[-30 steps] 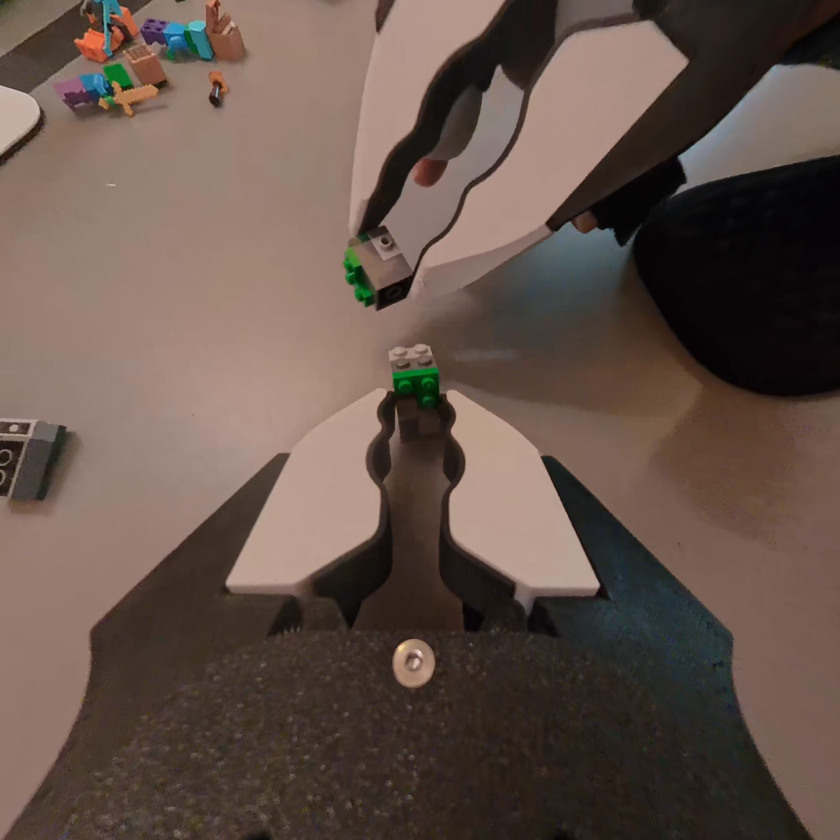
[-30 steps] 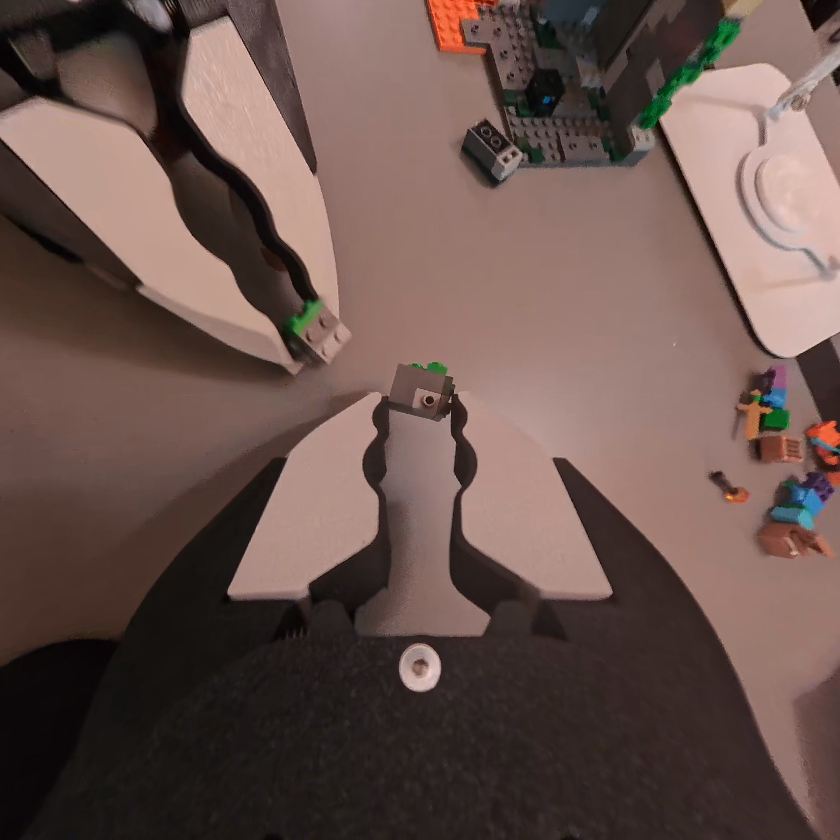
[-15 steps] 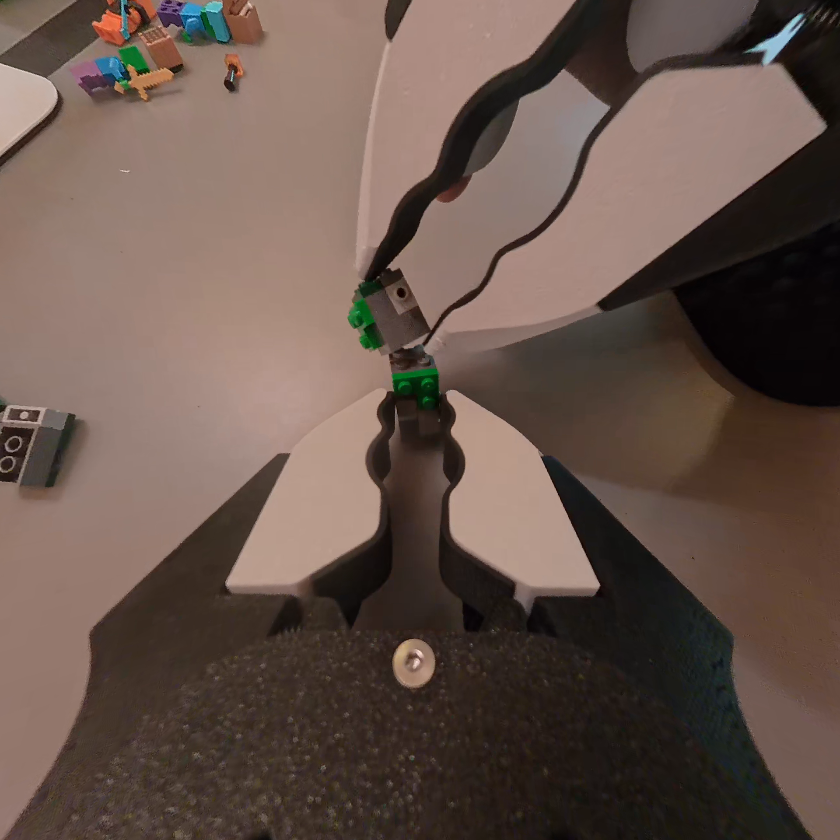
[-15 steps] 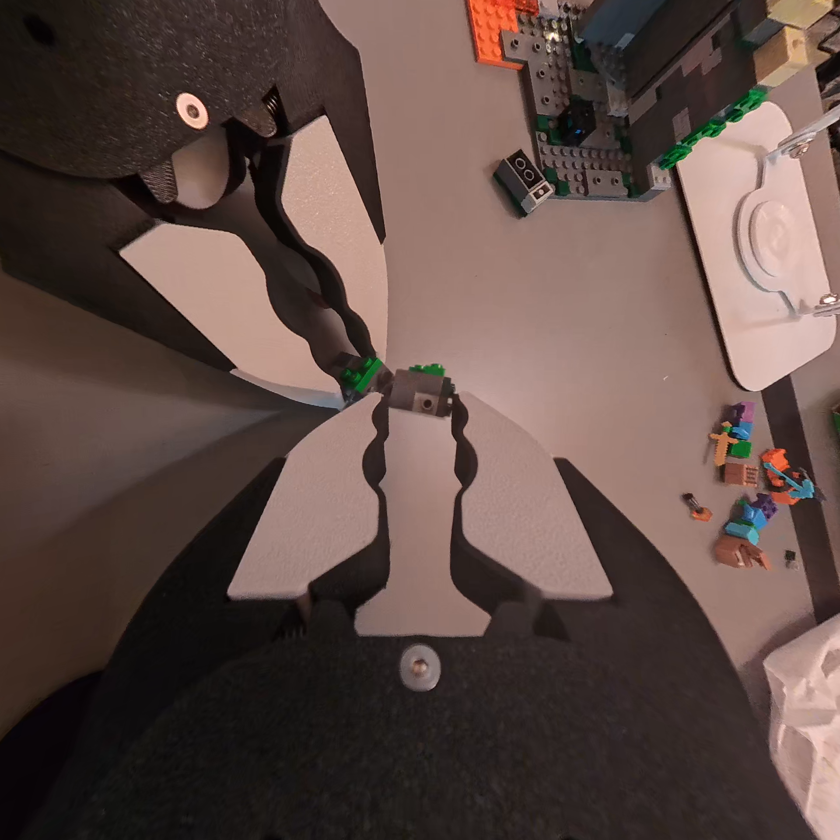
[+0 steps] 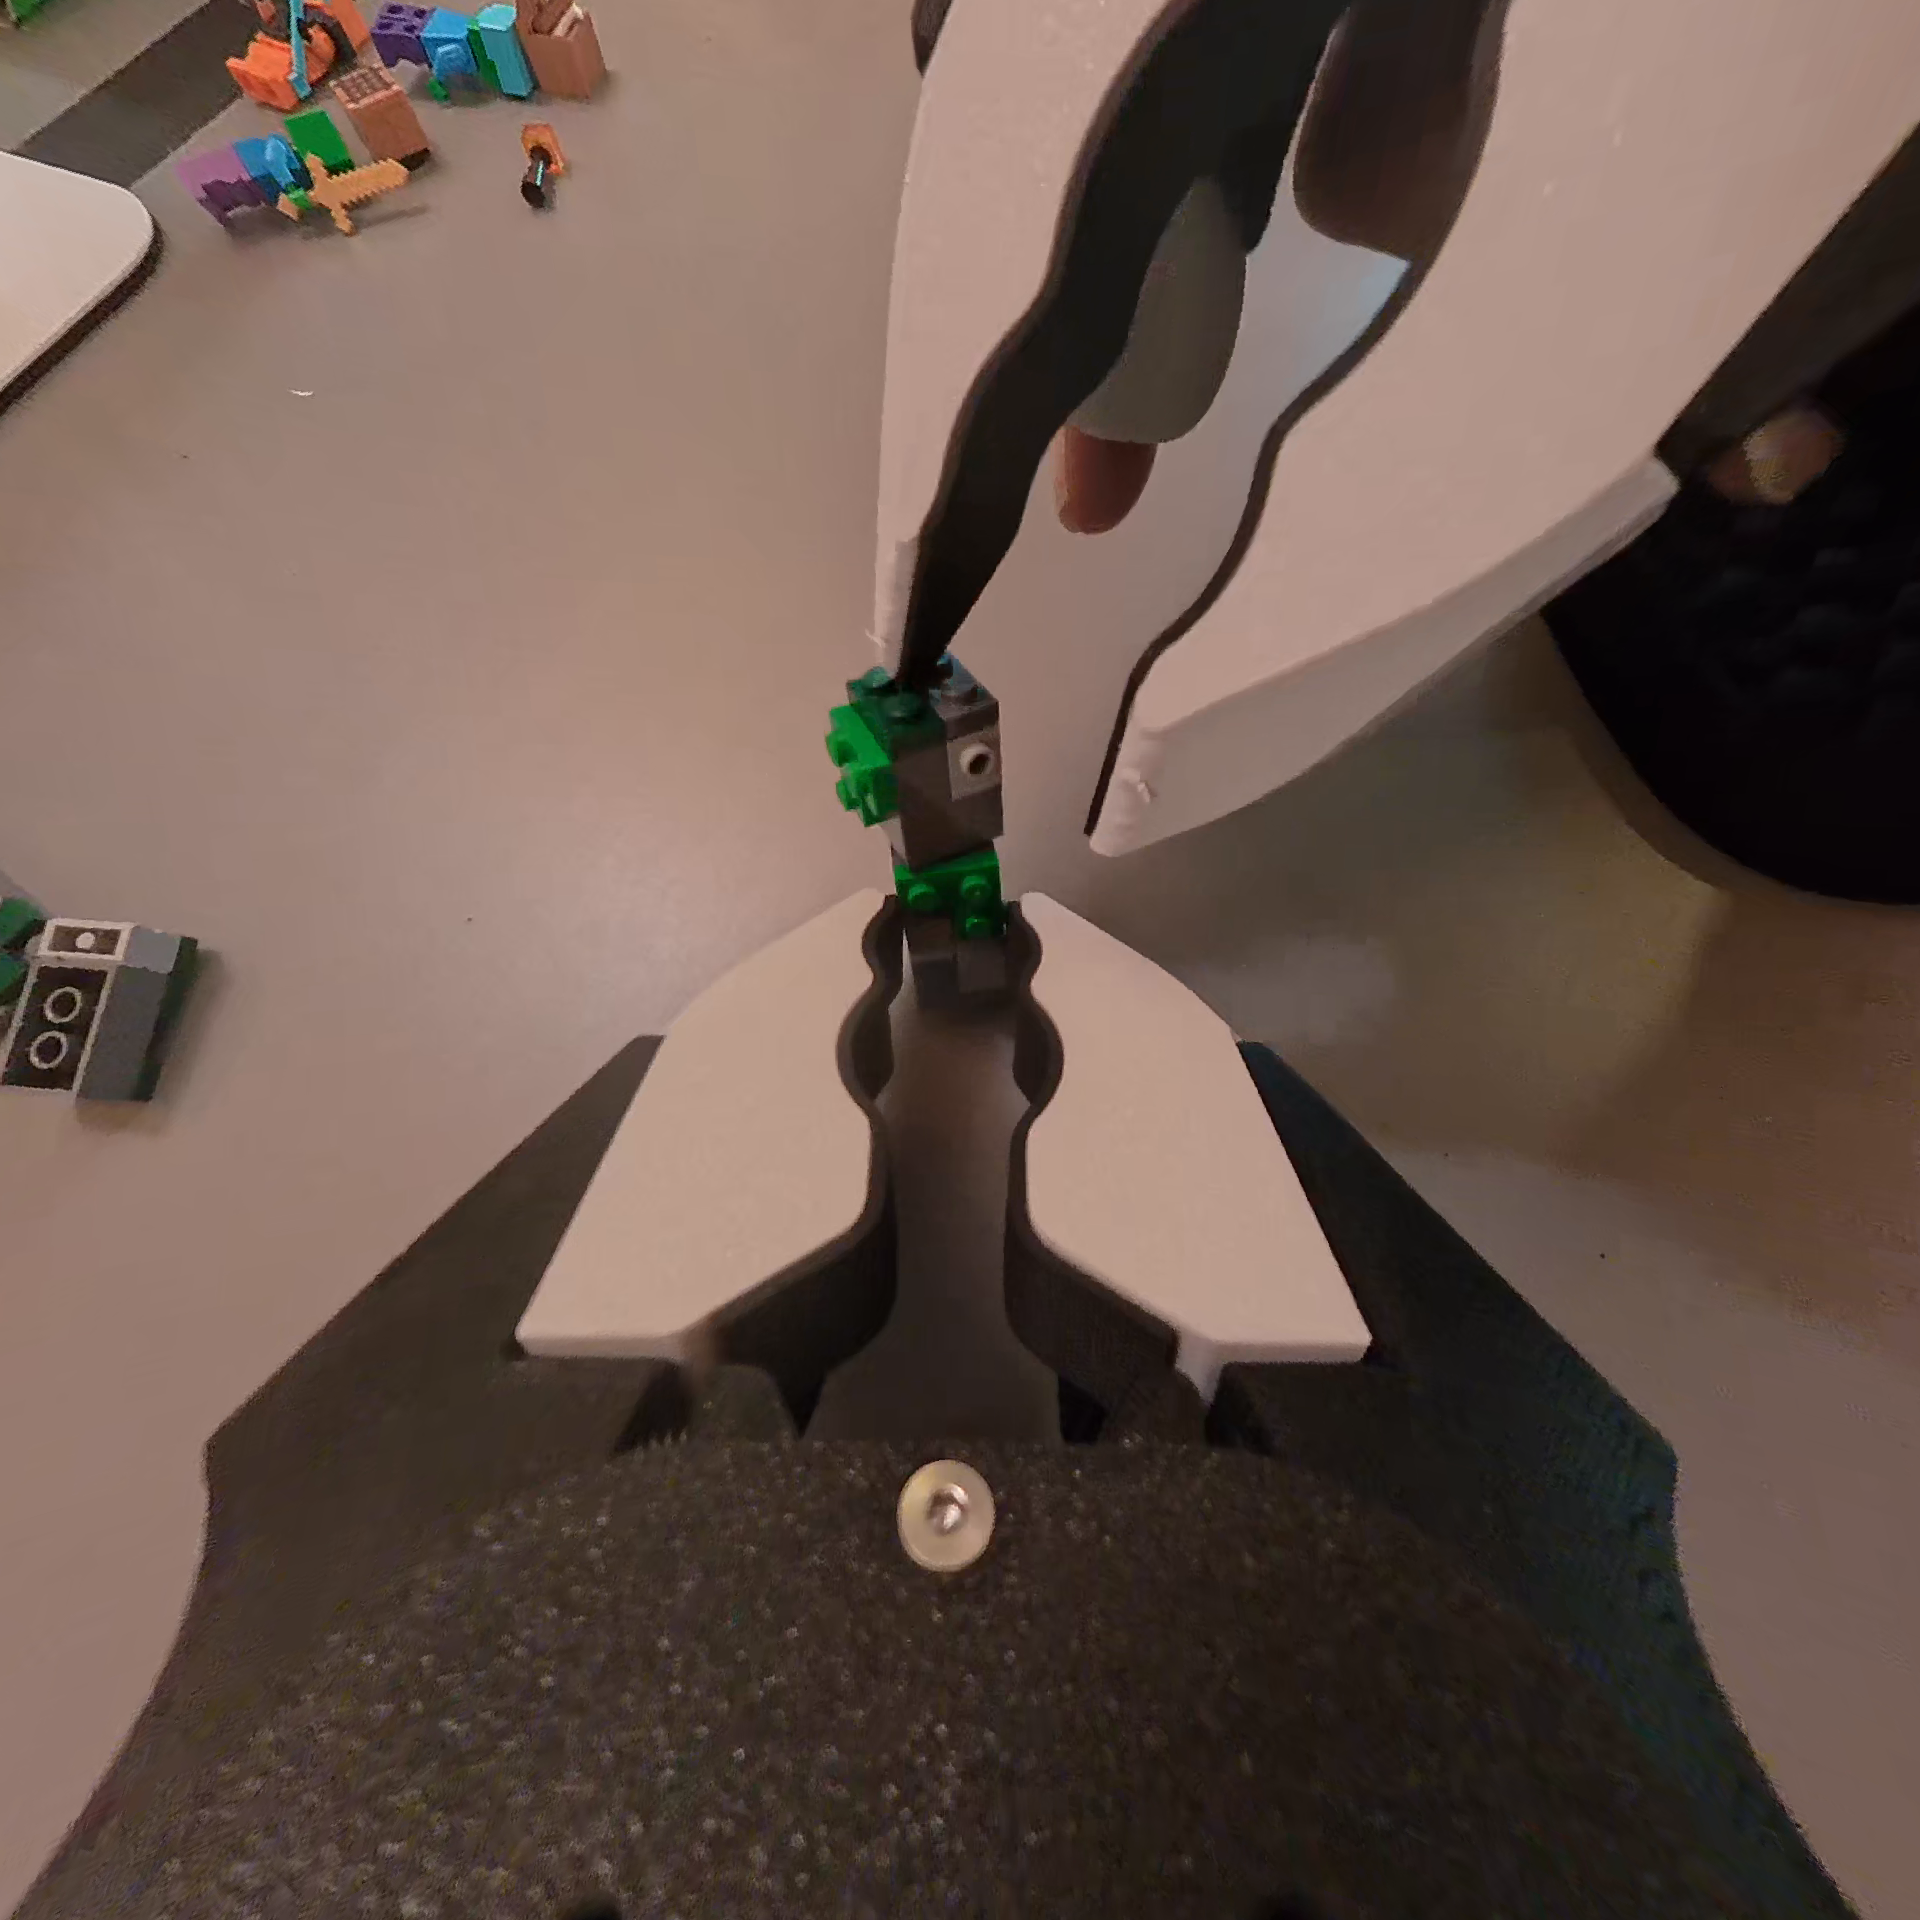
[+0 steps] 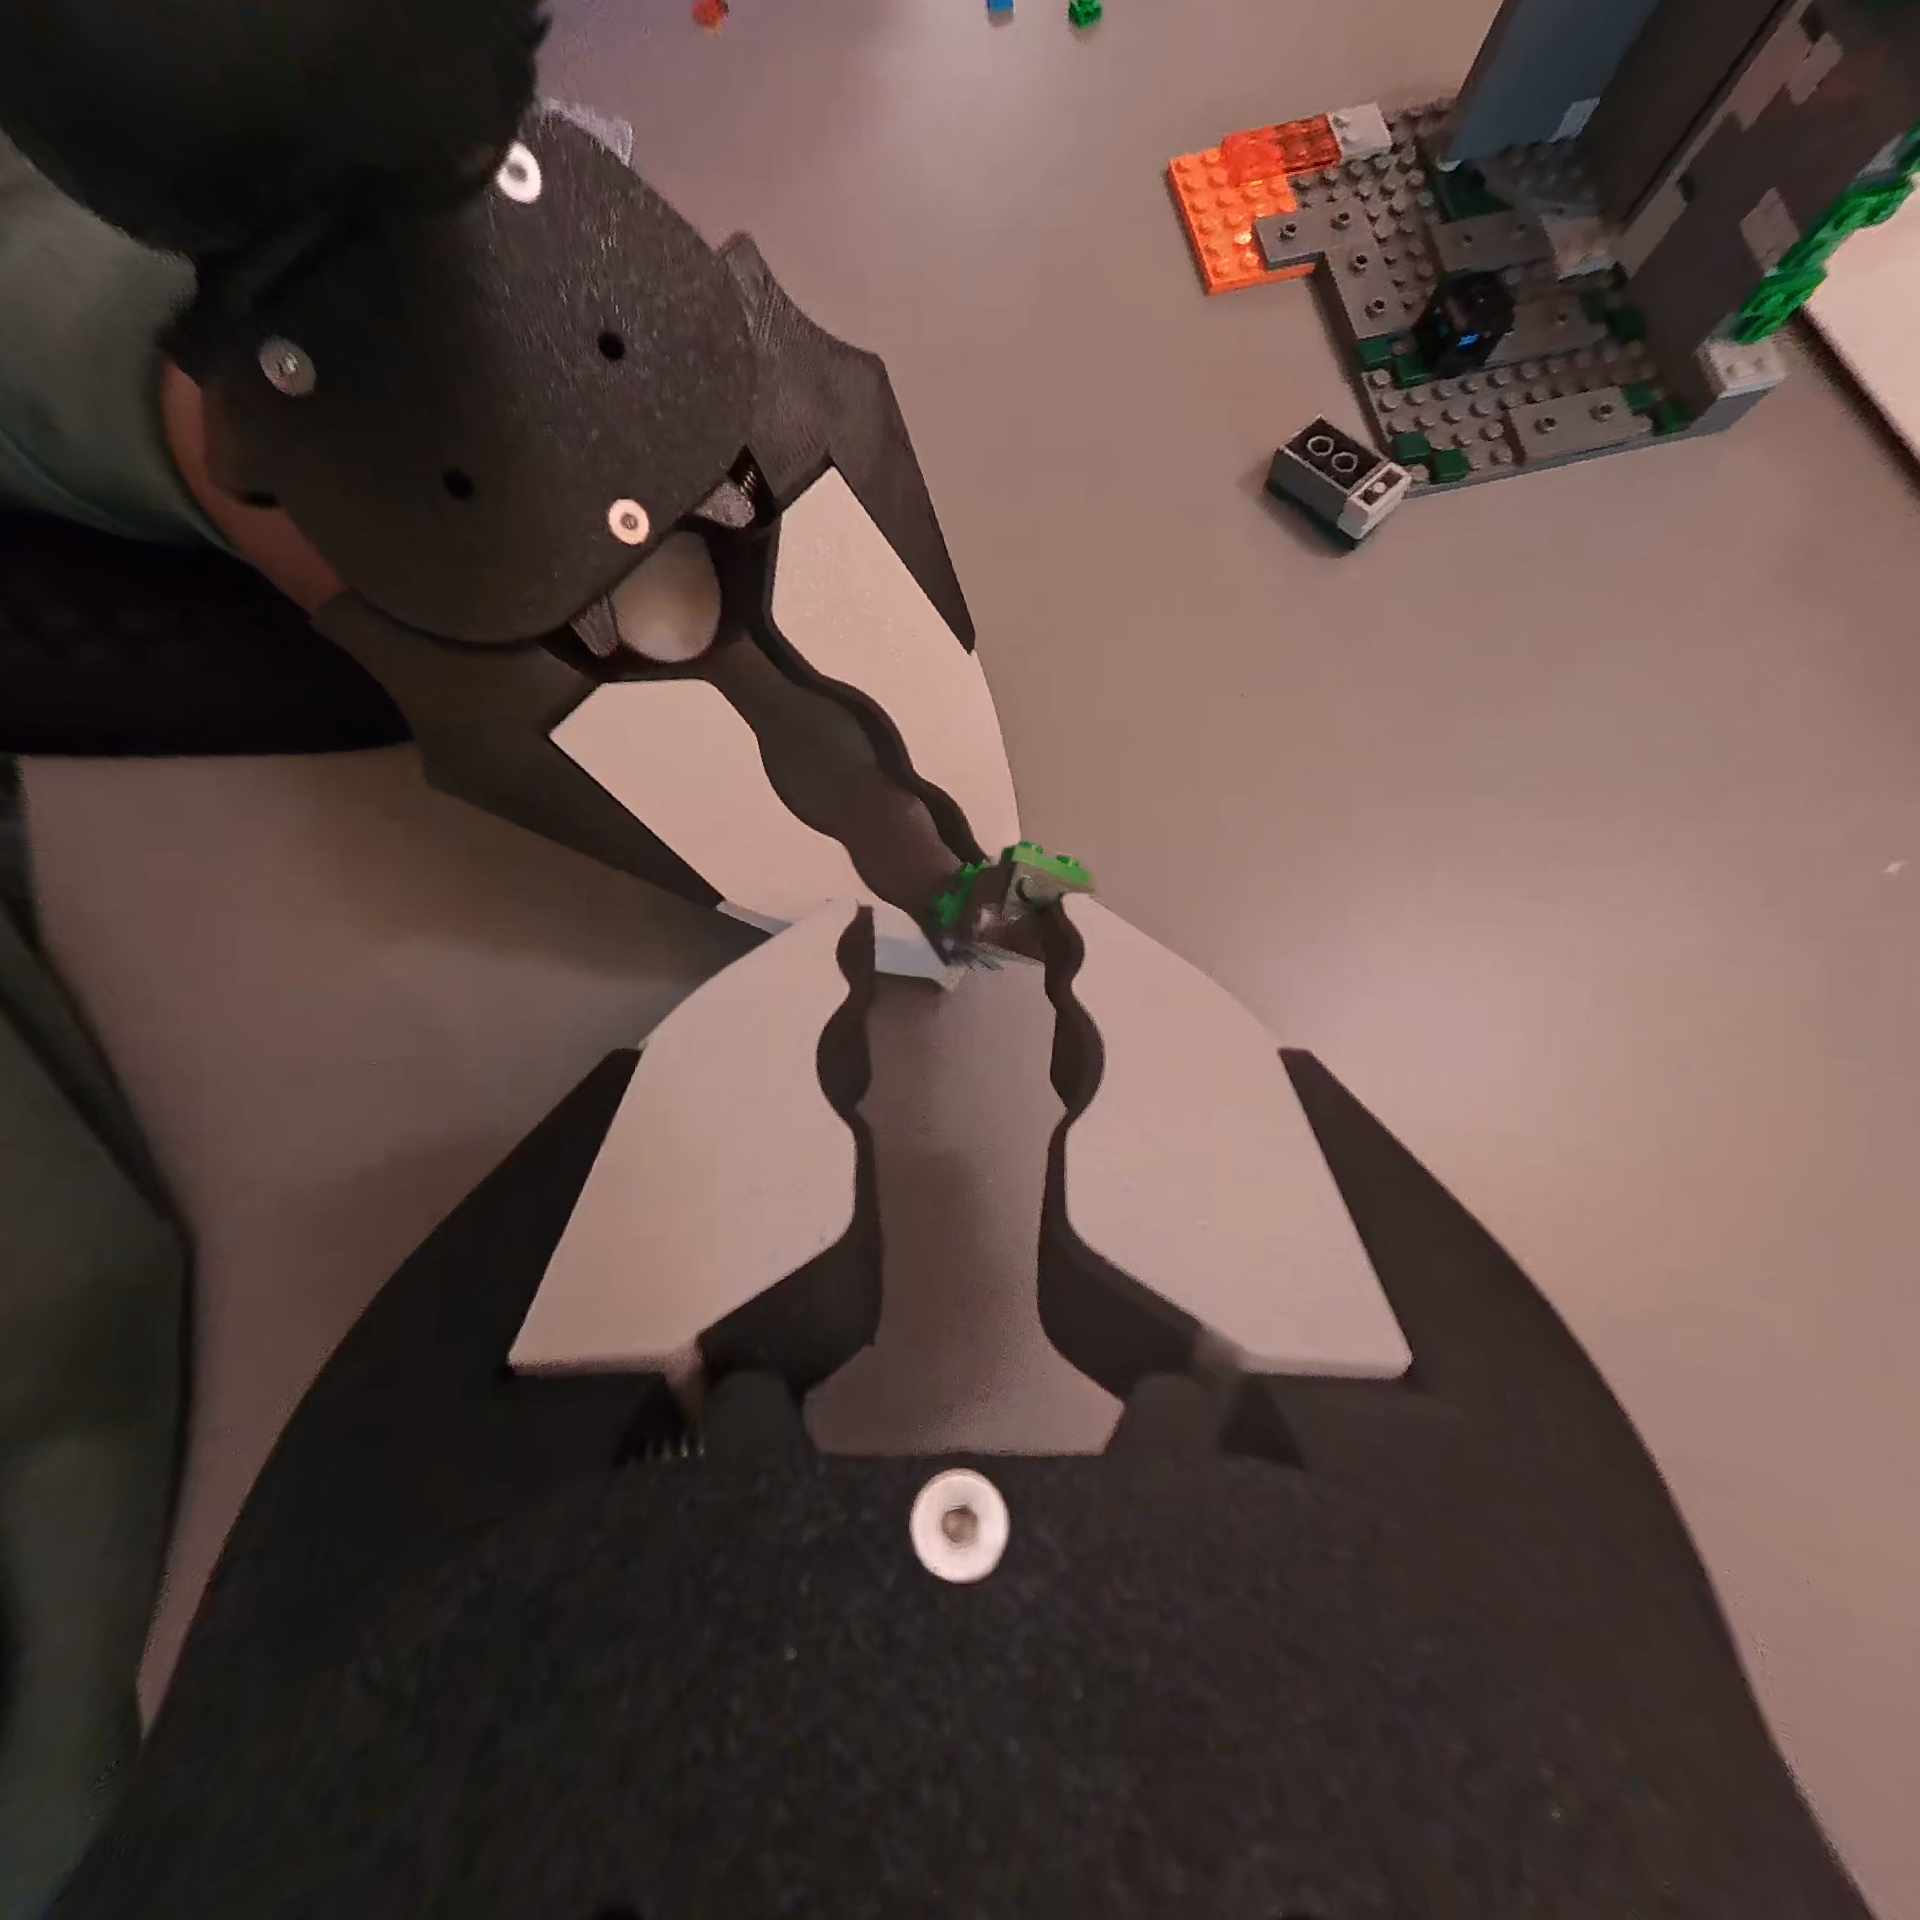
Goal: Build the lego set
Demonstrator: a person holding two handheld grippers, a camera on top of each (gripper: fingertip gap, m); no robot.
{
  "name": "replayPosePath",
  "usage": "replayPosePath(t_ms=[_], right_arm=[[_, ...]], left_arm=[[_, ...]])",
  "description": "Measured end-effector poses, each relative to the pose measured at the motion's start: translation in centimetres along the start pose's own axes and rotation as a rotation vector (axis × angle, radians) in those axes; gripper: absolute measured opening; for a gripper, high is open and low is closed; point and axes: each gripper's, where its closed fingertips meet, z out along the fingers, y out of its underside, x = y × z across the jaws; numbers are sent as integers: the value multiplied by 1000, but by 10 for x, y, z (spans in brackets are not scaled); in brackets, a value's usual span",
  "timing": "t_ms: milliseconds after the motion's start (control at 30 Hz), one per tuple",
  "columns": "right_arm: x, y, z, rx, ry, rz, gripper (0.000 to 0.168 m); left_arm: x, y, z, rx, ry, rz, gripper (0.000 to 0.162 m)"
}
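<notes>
My left gripper [image 5: 951, 920] is shut on a small grey and green lego piece [image 5: 951, 899] and holds it upright above the table. A grey block with green side plates [image 5: 935, 769] sits stacked on top of it. My right gripper [image 5: 1008, 738] reaches in from above with its jaws spread. One fingertip [image 5: 902, 623] touches the block's top, and the other stands clear to the right. In the right wrist view my right gripper [image 6: 961, 914] is open around the joined pieces [image 6: 1023, 883], and the left gripper [image 6: 951, 899] comes in from the upper left.
A partly built lego model [image 6: 1507, 343] with grey base, orange plate and tall tower stands at the far right. A grey slope brick [image 6: 1335, 473] lies beside it and also shows in the left wrist view [image 5: 94, 1008]. Loose coloured pieces [image 5: 395, 114] lie far left beside a white board [image 5: 52, 249]. Across from one pair of fingers to the other is roughly 5 centimeters.
The right gripper brought its grey and green block down onto the piece in the left gripper, then opened its jaws. The block now stays on the left gripper's piece.
</notes>
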Motion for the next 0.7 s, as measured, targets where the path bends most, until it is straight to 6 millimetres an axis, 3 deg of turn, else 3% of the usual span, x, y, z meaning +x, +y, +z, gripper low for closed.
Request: replayPosePath(t_ms=[133,333,600,700], right_arm=[[-2,-3,0,36,-51,22,30],[-1,0,0,57,-66,-136,18],[-1,-6,5,58,-60,-129,19],[-5,-7,4,94,-49,-200,11]], left_arm=[[1,1,-1,6,17,2,18],[3,2,-2,16,58,37,18],[4,3,-4,21,70,61,18],[5,5,-4,16,82,66,18]])
